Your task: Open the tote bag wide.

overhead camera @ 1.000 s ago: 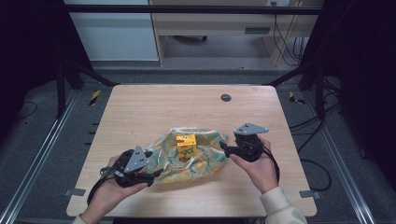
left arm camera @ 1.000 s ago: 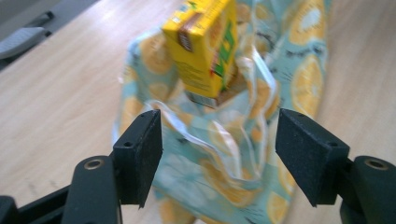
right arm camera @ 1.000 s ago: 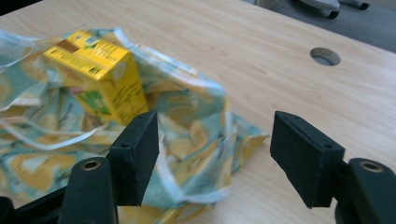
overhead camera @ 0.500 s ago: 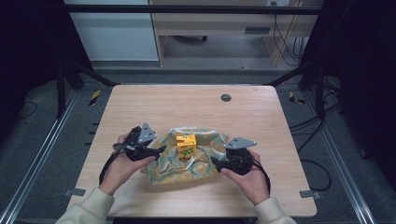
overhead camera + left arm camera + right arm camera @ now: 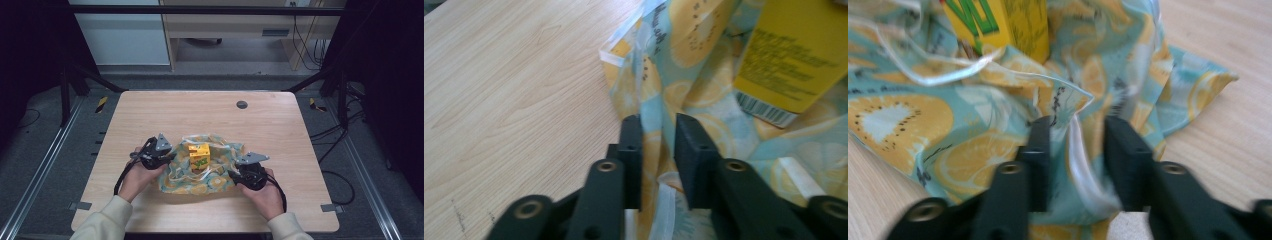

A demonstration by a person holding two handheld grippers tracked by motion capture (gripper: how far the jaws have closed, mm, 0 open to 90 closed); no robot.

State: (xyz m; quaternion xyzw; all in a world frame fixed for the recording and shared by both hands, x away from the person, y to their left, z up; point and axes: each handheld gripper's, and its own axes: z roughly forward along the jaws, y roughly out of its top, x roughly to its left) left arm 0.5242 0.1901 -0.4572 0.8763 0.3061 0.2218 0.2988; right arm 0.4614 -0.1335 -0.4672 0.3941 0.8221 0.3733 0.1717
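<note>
A cloth (image 5: 212, 183) printed with orange and kiwi slices on pale blue lies crumpled on the near middle of the wooden table (image 5: 200, 112). A yellow carton (image 5: 199, 156) with green lettering stands upright on it. My left gripper (image 5: 169, 158) is at the cloth's left edge, and in the left gripper view (image 5: 658, 125) a fold of cloth (image 5: 684, 65) runs between its narrowly spaced jaws, with the carton (image 5: 794, 55) just beyond. My right gripper (image 5: 233, 175) is at the cloth's right front edge. Its jaws (image 5: 1077, 127) pinch a bunched fold of cloth (image 5: 903, 115) below the carton (image 5: 1008, 25).
A dark round grommet (image 5: 242, 104) sits in the table's far middle. Bare wood (image 5: 125, 130) surrounds the cloth on all sides. Black frame struts (image 5: 75, 80) stand off the table's far corners, and cables trail on the floor at the right.
The left gripper has moved away from me and the right gripper toward me, pulling the cloth's edges in. Since half a second ago both have hardly shifted.
</note>
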